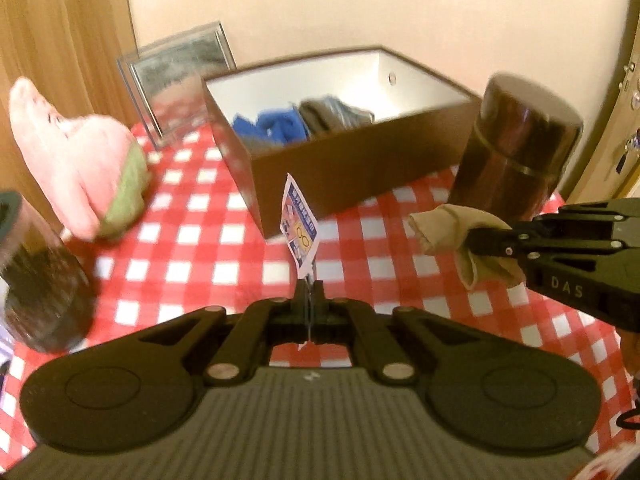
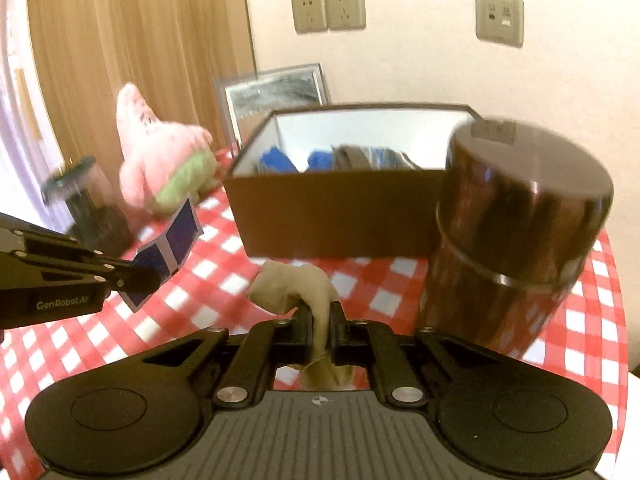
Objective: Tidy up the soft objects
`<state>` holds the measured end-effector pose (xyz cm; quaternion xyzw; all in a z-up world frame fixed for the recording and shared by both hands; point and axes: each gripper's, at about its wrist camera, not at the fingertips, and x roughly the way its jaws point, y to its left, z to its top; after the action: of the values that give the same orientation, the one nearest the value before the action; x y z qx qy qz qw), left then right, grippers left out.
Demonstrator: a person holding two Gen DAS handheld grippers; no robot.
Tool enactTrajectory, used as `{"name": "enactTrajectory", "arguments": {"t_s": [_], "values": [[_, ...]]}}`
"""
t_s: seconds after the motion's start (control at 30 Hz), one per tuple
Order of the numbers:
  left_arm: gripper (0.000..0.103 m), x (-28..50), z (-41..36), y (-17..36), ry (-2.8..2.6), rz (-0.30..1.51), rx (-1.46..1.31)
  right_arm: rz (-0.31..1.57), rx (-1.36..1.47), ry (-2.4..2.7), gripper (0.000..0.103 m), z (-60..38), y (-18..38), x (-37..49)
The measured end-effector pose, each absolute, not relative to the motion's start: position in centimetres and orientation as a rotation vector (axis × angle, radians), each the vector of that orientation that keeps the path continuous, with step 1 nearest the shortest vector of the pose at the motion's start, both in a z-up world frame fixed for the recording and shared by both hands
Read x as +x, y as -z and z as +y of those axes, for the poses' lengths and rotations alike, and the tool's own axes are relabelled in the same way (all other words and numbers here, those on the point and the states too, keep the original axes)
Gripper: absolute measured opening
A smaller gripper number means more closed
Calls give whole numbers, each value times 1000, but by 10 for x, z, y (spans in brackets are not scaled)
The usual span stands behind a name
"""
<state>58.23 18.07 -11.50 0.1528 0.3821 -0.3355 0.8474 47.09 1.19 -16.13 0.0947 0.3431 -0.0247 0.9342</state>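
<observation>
My left gripper (image 1: 309, 286) is shut on a small printed packet (image 1: 300, 226), blue on its other side (image 2: 172, 246), held above the checked table. My right gripper (image 2: 320, 312) is shut on a beige sock (image 2: 296, 286), also seen in the left wrist view (image 1: 448, 228), held in front of the brown box. The open brown box (image 1: 352, 164) (image 2: 340, 216) holds blue cloth (image 1: 276, 126) and grey cloth (image 1: 332, 112). A pink plush star (image 1: 76, 156) (image 2: 160, 160) lies at the left.
A dark brown cylindrical canister (image 1: 516, 148) (image 2: 512, 232) stands right of the box. A dark jar (image 1: 36, 280) (image 2: 88, 208) stands at the left. A framed picture (image 1: 180, 76) leans on the wall behind. The tablecloth (image 1: 192, 240) is red and white check.
</observation>
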Motion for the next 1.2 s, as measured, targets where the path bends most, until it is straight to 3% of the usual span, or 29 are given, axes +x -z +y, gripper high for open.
{"name": "enactTrajectory", "arguments": {"t_s": [0.57, 1.2], "values": [[0, 654, 116, 45, 794, 647, 281, 605, 218, 47, 8, -47, 71, 559], [0, 723, 18, 71, 875, 696, 353, 797, 302, 155, 8, -115, 95, 653]]}}
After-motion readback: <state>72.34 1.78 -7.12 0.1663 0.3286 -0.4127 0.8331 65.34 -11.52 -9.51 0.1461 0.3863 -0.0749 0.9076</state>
